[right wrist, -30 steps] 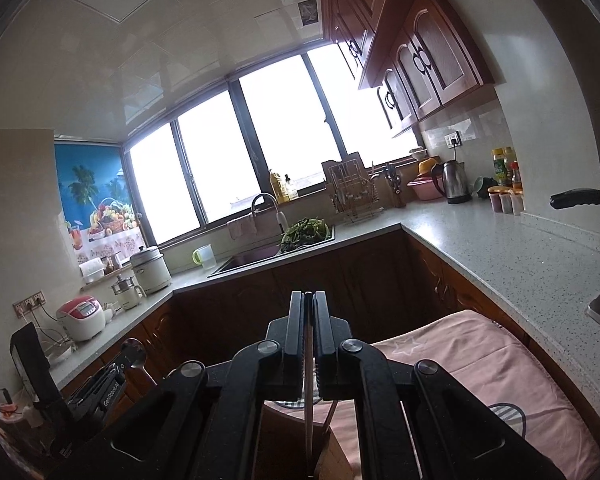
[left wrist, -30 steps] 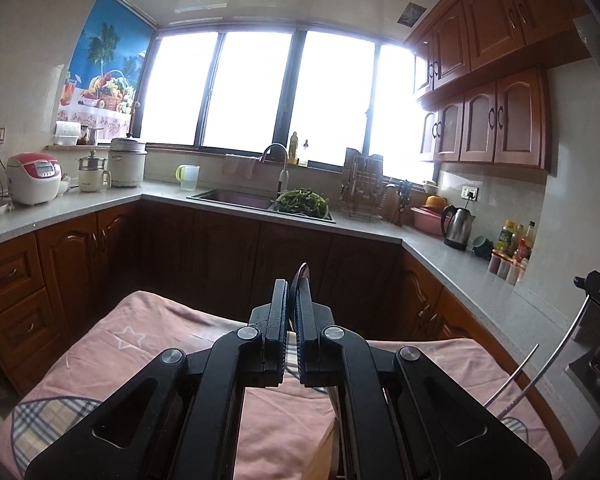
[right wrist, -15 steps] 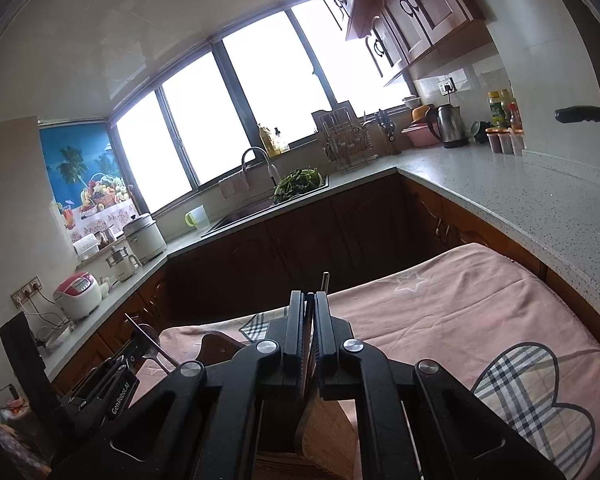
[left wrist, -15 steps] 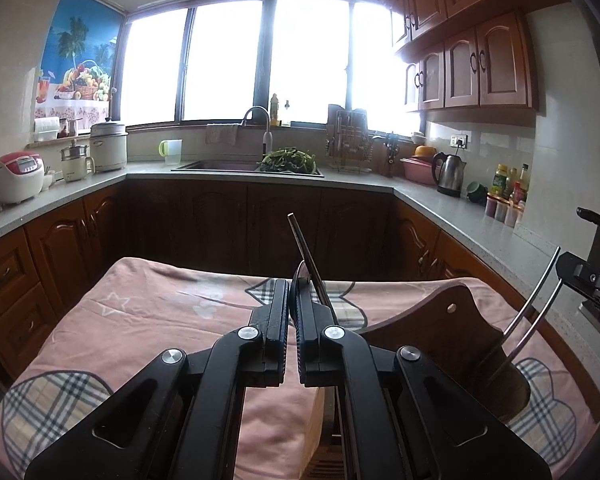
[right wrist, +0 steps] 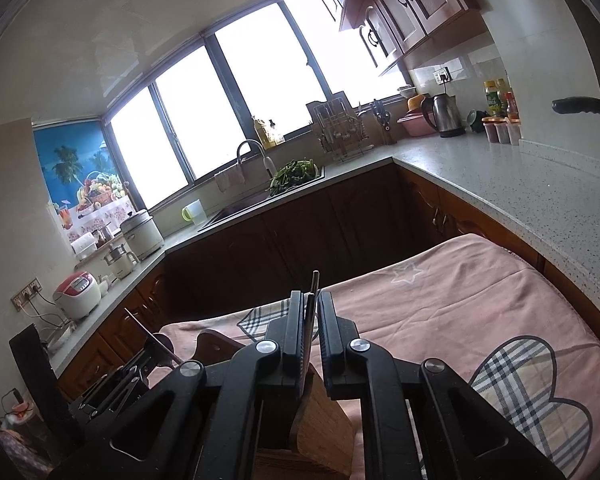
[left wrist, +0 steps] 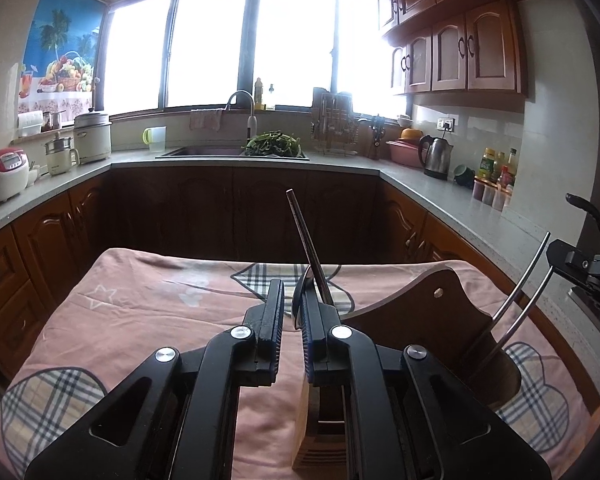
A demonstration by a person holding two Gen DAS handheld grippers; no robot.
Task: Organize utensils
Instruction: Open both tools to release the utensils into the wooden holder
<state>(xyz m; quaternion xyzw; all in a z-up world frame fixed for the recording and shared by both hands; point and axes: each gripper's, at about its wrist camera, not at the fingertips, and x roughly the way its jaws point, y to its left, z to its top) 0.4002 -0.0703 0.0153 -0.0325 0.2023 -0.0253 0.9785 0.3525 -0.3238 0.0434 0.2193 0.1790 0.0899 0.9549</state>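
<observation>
Left wrist view: left gripper (left wrist: 288,300) parted by a narrow slit, clamping nothing, with a steel utensil handle (left wrist: 306,240) leaning up past its right finger, lower end down in the wooden holder (left wrist: 432,312). Right wrist view: right gripper (right wrist: 310,308) likewise only slightly parted, thin metal chopsticks (right wrist: 314,284) standing in the gap against the left pad, apparently loose (contact hard to judge). To finish the drop well: widen both a little more, lift straight up along the shafts, avoid dragging sideways and tipping the holder. Holder seated toward the near edge of the tabletop, on a pink tablecloth (left wrist: 140,320) with plaid hearts, which is soft and so possibly wobbly. Beyond: dark wood cabinets, speckled countertop (right wrist: 500,184), sink (left wrist: 204,152) under bright windows, kettle (left wrist: 436,156) along the right side.
</observation>
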